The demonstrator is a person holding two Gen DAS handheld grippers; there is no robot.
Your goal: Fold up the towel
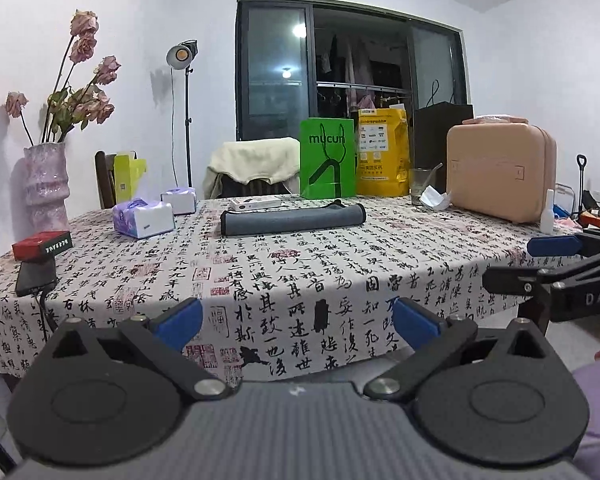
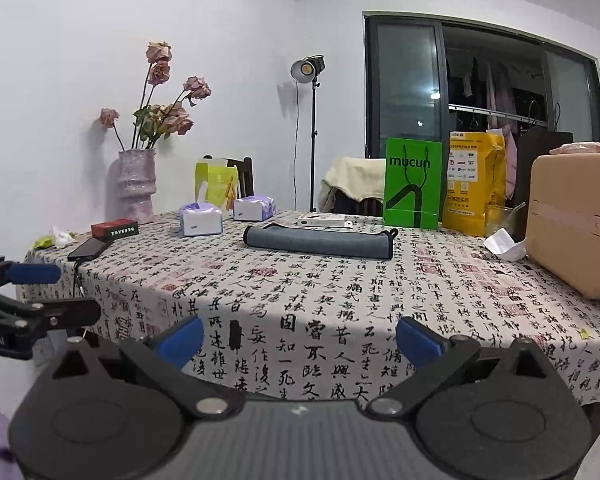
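A grey towel [image 1: 293, 221] lies folded in a long narrow strip near the far side of the table; it also shows in the right wrist view [image 2: 319, 241]. My left gripper [image 1: 298, 320] is open and empty, held off the table's near edge, well short of the towel. My right gripper [image 2: 298, 338] is open and empty too, also in front of the near edge. Each gripper shows at the side of the other's view: the right one [image 1: 556, 264] and the left one [image 2: 32, 292].
The table has a calligraphy-print cloth [image 1: 300, 280]. On it: two tissue packs [image 1: 143, 220], a red box [image 1: 42, 245], a phone [image 1: 35, 277], a vase of roses [image 1: 46, 184], a white box [image 1: 256, 203], a green bag [image 1: 327, 159], a yellow bag [image 1: 382, 152], a glass [image 1: 422, 184], a pink case [image 1: 502, 170].
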